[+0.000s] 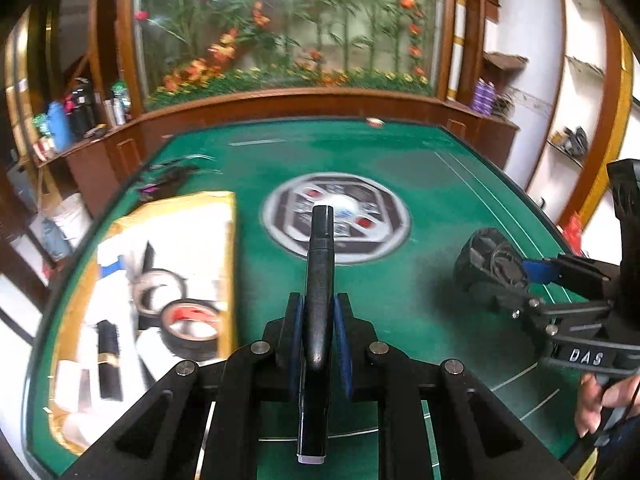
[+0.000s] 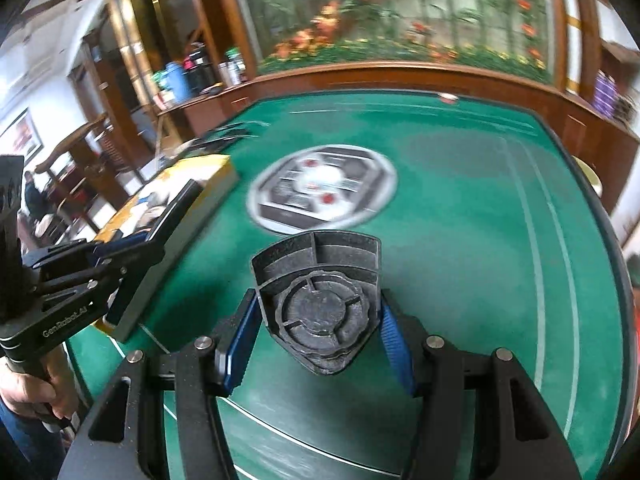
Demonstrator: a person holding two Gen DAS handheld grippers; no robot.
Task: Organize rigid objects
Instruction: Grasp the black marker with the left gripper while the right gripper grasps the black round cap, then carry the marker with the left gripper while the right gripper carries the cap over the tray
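— Two grippers, two views. What does the left wrist view give?

— The left gripper point(image 1: 320, 320) has its blue pads pressed on a slim black marker-like stick point(image 1: 319, 272), glossy, with a pale cap at the near end. It points toward twelve o'clock, above the green table point(image 1: 440, 208). At nine o'clock lies a yellow-edged box point(image 1: 230, 240) with two tape rolls point(image 1: 192, 326) and a black tube point(image 1: 109, 360) inside. At three o'clock the right gripper point(image 1: 516, 276) holds a dark ribbed piece point(image 1: 490, 260).

— And the right wrist view?

— The right gripper point(image 2: 320, 332) stands half spread, pads pinching that black plastic part point(image 2: 320, 300): shield-shaped, matt, with a round scalloped hub and ribbed compartments, dusty grey on its face. It hangs over the table point(image 2: 460, 240), centre frame. A round printed emblem point(image 2: 322, 188) lies on the table at twelve o'clock. At nine o'clock the left gripper point(image 2: 132, 256) carries its stick edge-on, near the box point(image 2: 208, 168).

— Any person?

— A hand point(image 2: 24, 392) grips the left handle at eight o'clock.
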